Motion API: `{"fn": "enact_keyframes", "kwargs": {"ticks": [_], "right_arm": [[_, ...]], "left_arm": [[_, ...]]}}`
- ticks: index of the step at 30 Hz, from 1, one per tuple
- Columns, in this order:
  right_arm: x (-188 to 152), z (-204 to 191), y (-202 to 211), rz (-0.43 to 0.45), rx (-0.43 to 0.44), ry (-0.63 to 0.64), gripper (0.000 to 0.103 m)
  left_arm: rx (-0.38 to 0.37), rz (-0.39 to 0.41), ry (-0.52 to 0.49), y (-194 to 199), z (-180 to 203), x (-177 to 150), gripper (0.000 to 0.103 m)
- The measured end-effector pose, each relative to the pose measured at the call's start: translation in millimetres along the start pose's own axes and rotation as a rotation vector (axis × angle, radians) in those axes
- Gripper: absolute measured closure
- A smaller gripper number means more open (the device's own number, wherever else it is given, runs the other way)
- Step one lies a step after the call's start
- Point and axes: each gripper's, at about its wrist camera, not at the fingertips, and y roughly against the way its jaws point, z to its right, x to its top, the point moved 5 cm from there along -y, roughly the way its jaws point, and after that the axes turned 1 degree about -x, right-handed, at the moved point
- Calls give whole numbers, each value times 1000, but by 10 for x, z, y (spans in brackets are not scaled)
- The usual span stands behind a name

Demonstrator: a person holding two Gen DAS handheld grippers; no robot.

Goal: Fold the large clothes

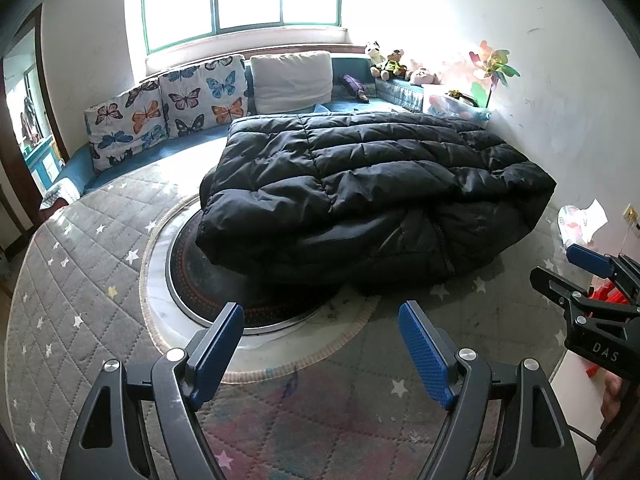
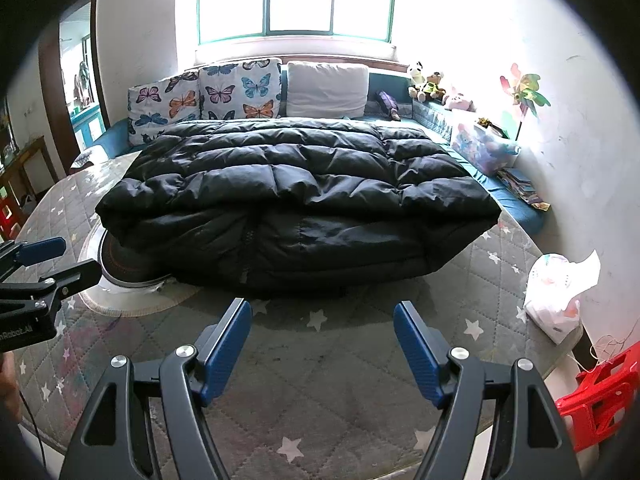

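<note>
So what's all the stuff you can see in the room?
Puffy quilted jacket: one, black, folded on the table.
Quilted star-print table cover: one, grey, under the jacket.
Butterfly cushions: two, white with coloured butterflies, on the blue bench.
Plain cushion: one, white, beside them.
Stuffed toys: several, mixed colours, bench corner.
Pinwheel: one, rainbow, by the right wall.
Plastic bag: one, white, table's right edge.
Plastic stool: one, red, lower right.
Left gripper: blue pads, open, empty.
Right gripper: blue pads, open, empty.

Jacket (image 2: 296, 200) lies on table (image 2: 320, 392), cushions (image 2: 240, 92) behind it
</note>
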Motion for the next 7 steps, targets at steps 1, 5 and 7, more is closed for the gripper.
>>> {"fn": "enact_keyframes", "kwargs": {"ticks": [1, 5, 7], "right_arm": [[-3, 1, 0, 1, -1, 0, 22], [-4, 1, -1, 0, 0, -1, 22], [-3, 3, -3, -1, -2, 0, 22]], "left_arm": [[1, 3, -1, 2, -3, -2, 18], [18, 10, -12, 5, -6, -7, 18], [6, 7, -15, 3, 5, -10, 18]]}}
